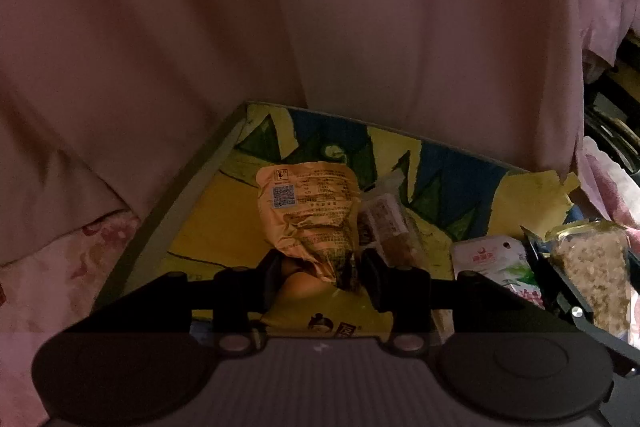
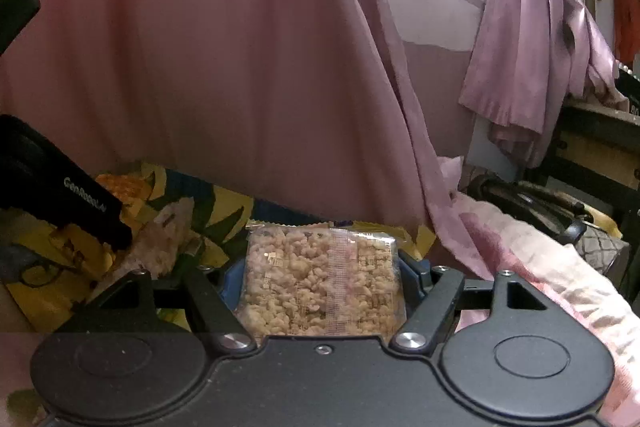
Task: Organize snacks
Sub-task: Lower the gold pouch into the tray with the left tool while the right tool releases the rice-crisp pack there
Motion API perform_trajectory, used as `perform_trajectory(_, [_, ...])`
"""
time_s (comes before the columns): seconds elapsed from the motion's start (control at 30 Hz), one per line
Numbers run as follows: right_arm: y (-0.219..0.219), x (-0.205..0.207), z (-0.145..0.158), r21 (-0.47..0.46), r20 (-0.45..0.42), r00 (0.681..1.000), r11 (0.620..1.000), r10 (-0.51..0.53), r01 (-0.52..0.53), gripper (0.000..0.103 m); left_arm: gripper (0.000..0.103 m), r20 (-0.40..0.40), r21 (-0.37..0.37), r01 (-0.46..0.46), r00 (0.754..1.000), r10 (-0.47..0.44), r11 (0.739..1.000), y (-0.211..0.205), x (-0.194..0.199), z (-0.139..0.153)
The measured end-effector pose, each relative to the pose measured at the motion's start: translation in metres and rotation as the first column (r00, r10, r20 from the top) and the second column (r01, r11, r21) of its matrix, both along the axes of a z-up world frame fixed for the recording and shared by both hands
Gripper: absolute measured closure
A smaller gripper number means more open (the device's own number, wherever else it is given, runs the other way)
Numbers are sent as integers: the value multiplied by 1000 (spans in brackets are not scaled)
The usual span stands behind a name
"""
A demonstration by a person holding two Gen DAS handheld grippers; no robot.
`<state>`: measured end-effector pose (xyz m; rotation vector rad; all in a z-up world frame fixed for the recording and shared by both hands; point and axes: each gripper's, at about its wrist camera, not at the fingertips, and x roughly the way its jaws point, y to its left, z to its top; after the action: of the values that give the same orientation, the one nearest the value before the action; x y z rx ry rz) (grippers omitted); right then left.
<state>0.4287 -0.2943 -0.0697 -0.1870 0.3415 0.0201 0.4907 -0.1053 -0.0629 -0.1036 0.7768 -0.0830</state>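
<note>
Left wrist view: your left gripper (image 1: 322, 269) pinches the orange snack packet (image 1: 308, 217) by its lower end above the yellow-patterned surface (image 1: 208, 227), mid-sort; its next spot is your call. Pink curtain (image 1: 280, 7) hems the far edge.

Right wrist view: your right gripper (image 2: 320, 287) clamps the puffed-grain bar (image 2: 320, 283); open room lies left.

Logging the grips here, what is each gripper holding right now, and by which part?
The left gripper pinches the orange snack packet at its near crumpled end. The right gripper clamps the clear puffed-rice cake pack across its two side edges.
</note>
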Motion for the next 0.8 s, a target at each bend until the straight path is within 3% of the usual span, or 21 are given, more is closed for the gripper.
perform_trajectory(0.33, [-2, 0, -2, 22, -13, 1000, 1000, 3, -2, 26, 53, -9, 22, -40, 999, 41, 999, -4, -2, -10])
perform_trajectory(0.43, [-7, -2, -2, 66, -6, 1000, 998, 3, -3, 22, 53, -10, 63, -28, 1000, 29, 998, -10, -4, -12])
perform_trajectory(0.5, [-8, -3, -1, 79, 4, 1000, 997, 1, -2, 14, 52, -9, 57, -27, 1000, 27, 998, -9, -6, -12])
perform_trajectory(0.67, [-12, -12, 6, 115, 27, 1000, 993, -7, 4, 5, 44, -11, 35, -30, 999, 30, 999, -3, -10, -8])
perform_trajectory(0.8, [-23, -28, 18, 165, 72, 997, 986, -33, 21, 3, 32, 18, 25, -23, 1000, 22, 999, -2, -25, 4])
